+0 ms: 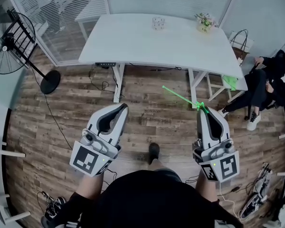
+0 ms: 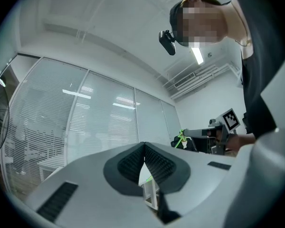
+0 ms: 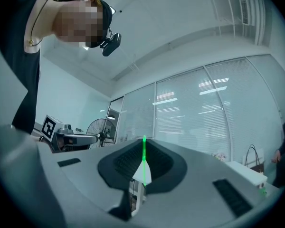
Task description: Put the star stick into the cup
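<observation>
A person stands on a wood floor and holds a claw in each hand. The right gripper is clenched on the star stick, a thin, bright green stick. The jaws pinch it at one end. The rest pokes out past the tips, up and to the left in the head view, over the floor. In the right gripper view the green stick runs straight up the line where the dark pads meet. There may be a small green star right at the tips, but it is too small to be sure. The left gripper is clenched too, with its tips pressed together and nothing between them. The two grippers are side by side, well apart, and both point toward a white table. The cup is clear and stands upright on the far side of the table. The star stick is well apart from the cup and not in it. A small bunch of flowers stands on the table to the right of the cup. A black fan stands on the floor at the left. A second person in dark clothes sits at the right, near the table's corner.
</observation>
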Demonstrator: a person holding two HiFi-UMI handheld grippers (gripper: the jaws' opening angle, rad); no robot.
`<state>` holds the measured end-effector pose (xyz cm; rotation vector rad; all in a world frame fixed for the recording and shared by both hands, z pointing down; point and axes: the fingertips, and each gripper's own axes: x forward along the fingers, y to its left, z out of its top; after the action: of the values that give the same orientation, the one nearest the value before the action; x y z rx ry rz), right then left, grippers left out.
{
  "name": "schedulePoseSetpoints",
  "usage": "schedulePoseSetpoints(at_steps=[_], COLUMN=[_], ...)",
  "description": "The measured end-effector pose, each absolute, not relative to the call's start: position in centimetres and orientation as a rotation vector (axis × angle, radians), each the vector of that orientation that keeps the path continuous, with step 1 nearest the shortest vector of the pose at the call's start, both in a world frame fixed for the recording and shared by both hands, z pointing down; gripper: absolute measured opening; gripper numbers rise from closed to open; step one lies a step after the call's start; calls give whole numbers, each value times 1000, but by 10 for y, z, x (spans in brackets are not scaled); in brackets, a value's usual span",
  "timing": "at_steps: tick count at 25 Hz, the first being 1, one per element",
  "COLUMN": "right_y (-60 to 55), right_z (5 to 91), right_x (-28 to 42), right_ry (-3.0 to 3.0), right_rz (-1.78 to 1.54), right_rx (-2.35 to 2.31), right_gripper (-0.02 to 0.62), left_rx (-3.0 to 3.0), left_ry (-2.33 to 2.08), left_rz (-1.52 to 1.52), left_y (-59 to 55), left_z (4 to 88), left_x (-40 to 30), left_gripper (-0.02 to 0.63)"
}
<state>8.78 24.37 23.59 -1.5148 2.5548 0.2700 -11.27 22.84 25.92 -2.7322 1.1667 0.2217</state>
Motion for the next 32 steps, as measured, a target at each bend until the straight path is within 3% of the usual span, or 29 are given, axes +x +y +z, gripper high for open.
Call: schedulePoseSetpoints(at_steps=[22,32], right_y=[89,75], right_z=[226,234], right_x=[148,133], right_ry=[2610,2607], right_rz=[284,261], right_rx=[-1440,-1428], right_gripper=[21,21], left_rx=[-2713,-2710], left_ry=[1190,1204], left_rz=[252,209], left_y=[79,66], left_z=[244,247], left_x=[-36,-50], left_gripper=[14,14])
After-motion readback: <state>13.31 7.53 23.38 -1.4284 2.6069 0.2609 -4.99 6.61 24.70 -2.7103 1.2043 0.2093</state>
